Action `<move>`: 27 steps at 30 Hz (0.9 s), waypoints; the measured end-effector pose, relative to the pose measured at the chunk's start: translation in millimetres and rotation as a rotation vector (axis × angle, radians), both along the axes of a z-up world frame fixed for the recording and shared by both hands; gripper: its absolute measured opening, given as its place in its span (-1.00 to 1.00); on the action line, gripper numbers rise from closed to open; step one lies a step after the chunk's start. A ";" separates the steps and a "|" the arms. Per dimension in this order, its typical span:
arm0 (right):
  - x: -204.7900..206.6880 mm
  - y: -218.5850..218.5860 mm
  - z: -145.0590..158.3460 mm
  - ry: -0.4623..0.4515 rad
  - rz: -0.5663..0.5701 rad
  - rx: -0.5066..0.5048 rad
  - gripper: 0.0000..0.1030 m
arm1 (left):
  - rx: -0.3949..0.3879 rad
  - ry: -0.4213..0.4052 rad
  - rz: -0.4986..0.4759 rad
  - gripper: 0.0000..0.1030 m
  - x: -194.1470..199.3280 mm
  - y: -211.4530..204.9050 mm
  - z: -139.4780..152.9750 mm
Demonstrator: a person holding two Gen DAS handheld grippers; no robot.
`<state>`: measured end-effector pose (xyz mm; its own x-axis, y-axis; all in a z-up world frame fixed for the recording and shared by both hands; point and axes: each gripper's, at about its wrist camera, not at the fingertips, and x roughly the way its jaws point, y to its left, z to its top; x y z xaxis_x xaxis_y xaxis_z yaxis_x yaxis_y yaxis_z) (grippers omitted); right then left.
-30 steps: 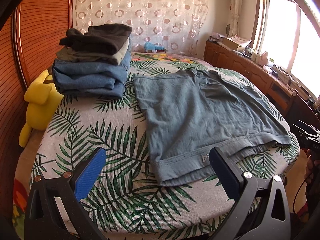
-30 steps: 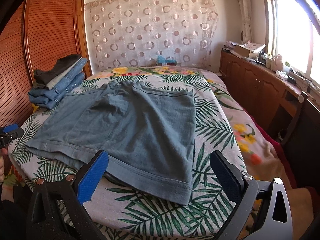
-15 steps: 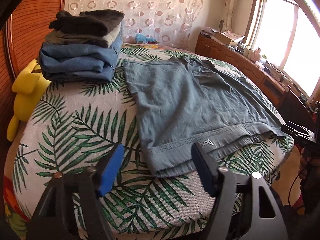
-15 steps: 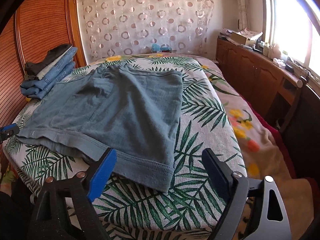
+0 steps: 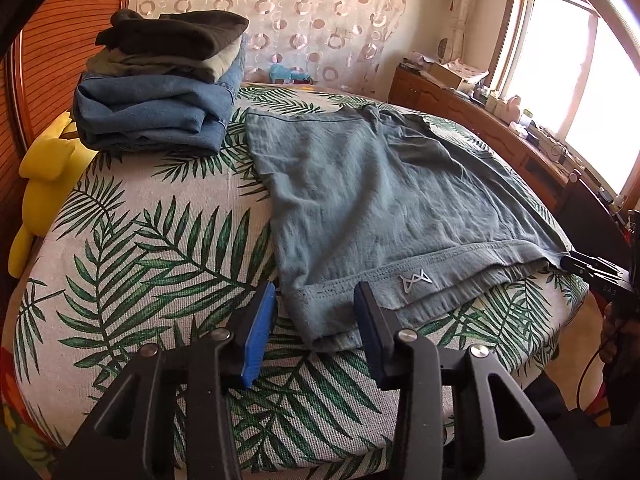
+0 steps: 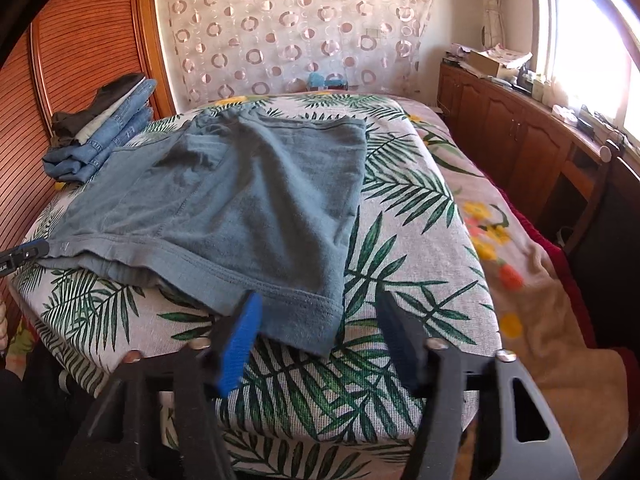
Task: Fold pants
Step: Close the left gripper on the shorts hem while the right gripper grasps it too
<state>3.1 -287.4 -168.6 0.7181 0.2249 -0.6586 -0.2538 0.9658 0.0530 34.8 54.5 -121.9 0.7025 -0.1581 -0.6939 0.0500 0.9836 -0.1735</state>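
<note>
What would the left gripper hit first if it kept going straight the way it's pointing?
Most likely the near hem corner of the grey-blue shorts, which already lies between the closing left gripper pads, with the leaf-print bedcover right beneath.

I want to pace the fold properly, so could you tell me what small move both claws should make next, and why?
Probably finish closing. The left claw straddles one near corner of the grey-blue shorts and the right claw straddles the other; both sets of jaws are closing, but their pads do not seem to press the hem yet. The shorts lie flat on the bed, so lifting now would likely slip.
</note>
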 end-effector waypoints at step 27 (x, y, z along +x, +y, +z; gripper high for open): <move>12.5 -3.1 13.3 -0.002 0.034 0.014 -0.59 | 0.003 -0.086 -0.039 -0.80 -14.2 -5.2 31.8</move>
